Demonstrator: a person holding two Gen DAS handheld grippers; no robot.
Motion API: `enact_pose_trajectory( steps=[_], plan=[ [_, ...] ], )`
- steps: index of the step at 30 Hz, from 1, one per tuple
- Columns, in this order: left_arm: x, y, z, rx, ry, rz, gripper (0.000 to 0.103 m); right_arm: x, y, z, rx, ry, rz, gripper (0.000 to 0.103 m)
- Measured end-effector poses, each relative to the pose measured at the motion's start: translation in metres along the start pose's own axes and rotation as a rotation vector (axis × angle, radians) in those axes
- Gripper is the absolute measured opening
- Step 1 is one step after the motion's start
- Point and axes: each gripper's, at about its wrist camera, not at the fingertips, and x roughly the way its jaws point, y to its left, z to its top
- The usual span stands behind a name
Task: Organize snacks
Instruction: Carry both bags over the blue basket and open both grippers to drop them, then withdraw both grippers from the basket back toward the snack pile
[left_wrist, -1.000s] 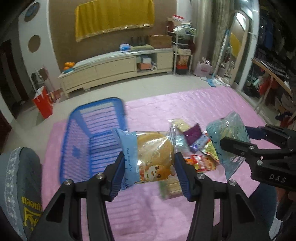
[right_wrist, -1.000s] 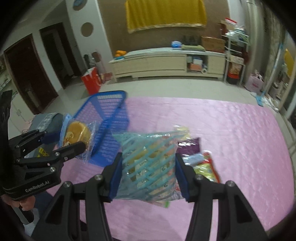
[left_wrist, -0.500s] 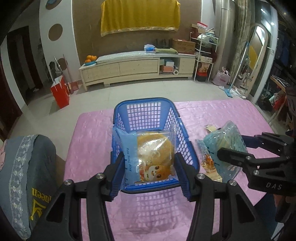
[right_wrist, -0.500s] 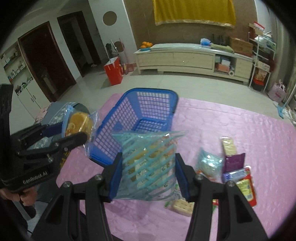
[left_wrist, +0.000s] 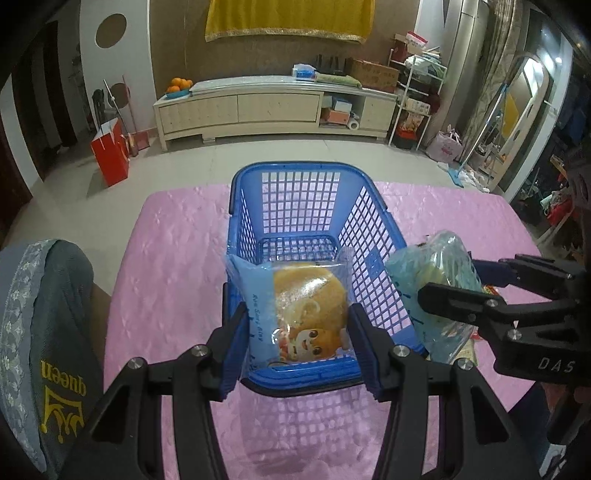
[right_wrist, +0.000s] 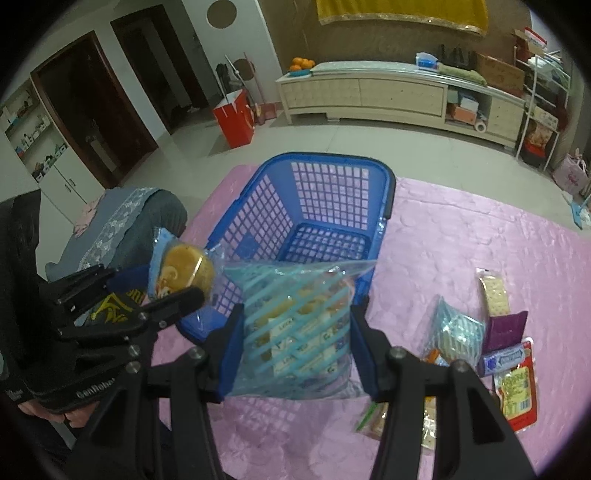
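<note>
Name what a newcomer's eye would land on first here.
The empty blue basket on the pink tablecloth. Right before it, the left gripper holds a bread packet and the right gripper a striped cookie bag. Loose snacks lie right of the basket.

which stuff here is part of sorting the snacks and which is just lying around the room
Part of the job:
- blue basket, empty
- bun packet, held in left gripper
- striped teal bag, held in right gripper
- loose snack packets on the pink cloth

Just lying about:
- grey cushion
- red paper bag
- long cabinet with oranges
</note>
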Motion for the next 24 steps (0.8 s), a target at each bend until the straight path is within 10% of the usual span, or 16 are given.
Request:
enact_pose_trajectory(
  steps=[11, 15, 24],
  plan=[
    [0.009, 0.001, 0.003, 0.033, 0.006, 0.073, 0.066, 0.009, 0.008, 0.005, -0.048, 0.028, -0.024, 0.062],
    [0.002, 0.006, -0.001, 0.020, 0.015, 0.062, 0.072, -0.001, 0.002, 0.004, -0.036, -0.004, -0.045, 0.092],
    [-0.032, -0.007, -0.009, 0.018, -0.031, 0.068, 0.076, -0.043, -0.001, -0.007, -0.035, -0.088, -0.075, 0.092]
  ],
)
